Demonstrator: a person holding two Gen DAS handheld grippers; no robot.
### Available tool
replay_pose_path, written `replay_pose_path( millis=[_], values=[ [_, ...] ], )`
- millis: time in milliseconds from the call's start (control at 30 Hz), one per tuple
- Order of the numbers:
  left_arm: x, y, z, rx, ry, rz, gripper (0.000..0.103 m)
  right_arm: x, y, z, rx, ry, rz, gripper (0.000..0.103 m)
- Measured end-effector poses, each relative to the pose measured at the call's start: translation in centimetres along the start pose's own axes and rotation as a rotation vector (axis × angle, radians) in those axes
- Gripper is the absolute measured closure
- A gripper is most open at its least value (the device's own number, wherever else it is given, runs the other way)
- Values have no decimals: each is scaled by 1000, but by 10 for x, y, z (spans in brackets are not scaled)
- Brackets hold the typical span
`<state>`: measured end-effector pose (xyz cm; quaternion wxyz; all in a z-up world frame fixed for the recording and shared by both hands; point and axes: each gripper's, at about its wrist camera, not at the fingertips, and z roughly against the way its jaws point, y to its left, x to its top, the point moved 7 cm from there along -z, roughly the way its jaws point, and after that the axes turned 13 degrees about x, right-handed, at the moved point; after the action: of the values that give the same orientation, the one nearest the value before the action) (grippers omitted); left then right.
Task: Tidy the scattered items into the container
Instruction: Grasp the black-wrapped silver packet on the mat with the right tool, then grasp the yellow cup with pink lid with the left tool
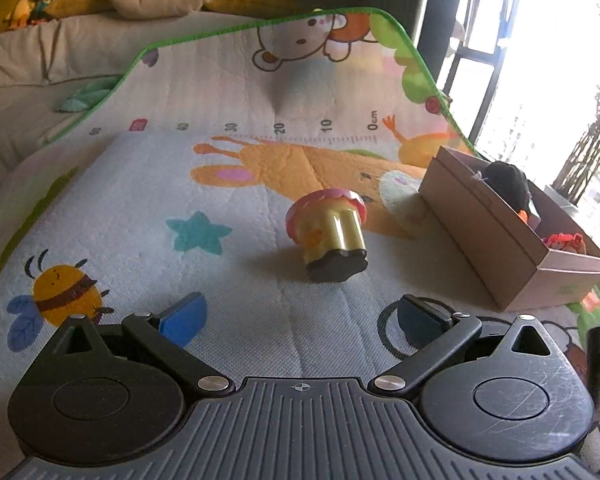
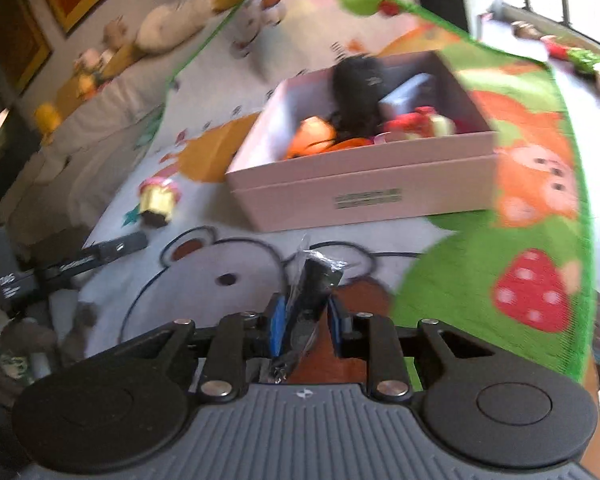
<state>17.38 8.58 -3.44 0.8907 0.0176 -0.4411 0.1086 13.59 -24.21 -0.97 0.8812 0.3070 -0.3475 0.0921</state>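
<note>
Right claw grips a black packet, near the box.
Left claw gapes empty; several toys already boxed, cupcake toy left on the mat.

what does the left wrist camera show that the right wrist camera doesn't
Only the left wrist view: the open left gripper with nothing between its pads, and a bee print on the mat.
Only the right wrist view: the right gripper shut on a dark plastic-wrapped item, and a strawberry print.
Both: the cardboard box holding toys and the cupcake toy lying on the mat.
</note>
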Motion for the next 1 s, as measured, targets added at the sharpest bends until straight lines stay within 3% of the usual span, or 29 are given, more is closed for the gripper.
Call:
replay_pose_path(
  millis=[133,233,400,500,633,700,733,767,867,1000],
  values=[
    [13,-1,7,52,-40,4,0,-1,-19,14,-61,-147,11,39],
    [32,2,4,98,-25,57,0,-7,-32,13,-99,-191,6,36],
    [56,-15,-9,65,2,62,0,-18,-38,6,-100,-205,6,27],
    [59,-32,-22,61,25,17,0,-18,-39,5,-95,-202,9,25],
    [61,-44,-43,111,47,-41,1,-21,-38,7,-78,-202,9,22],
    [60,-45,-51,119,64,-57,8,-20,-39,7,-64,-207,0,21],
    [58,-46,-56,123,77,-66,24,-20,-39,8,-58,-210,-5,21],
    [55,-45,-59,123,91,-70,32,-20,-40,8,-54,-212,-8,21],
    [48,-43,-63,105,102,-64,37,-20,-40,8,-51,-214,-11,21],
    [47,-44,-45,60,48,-64,42,-20,-41,9,-47,-213,-10,20]
  ],
)
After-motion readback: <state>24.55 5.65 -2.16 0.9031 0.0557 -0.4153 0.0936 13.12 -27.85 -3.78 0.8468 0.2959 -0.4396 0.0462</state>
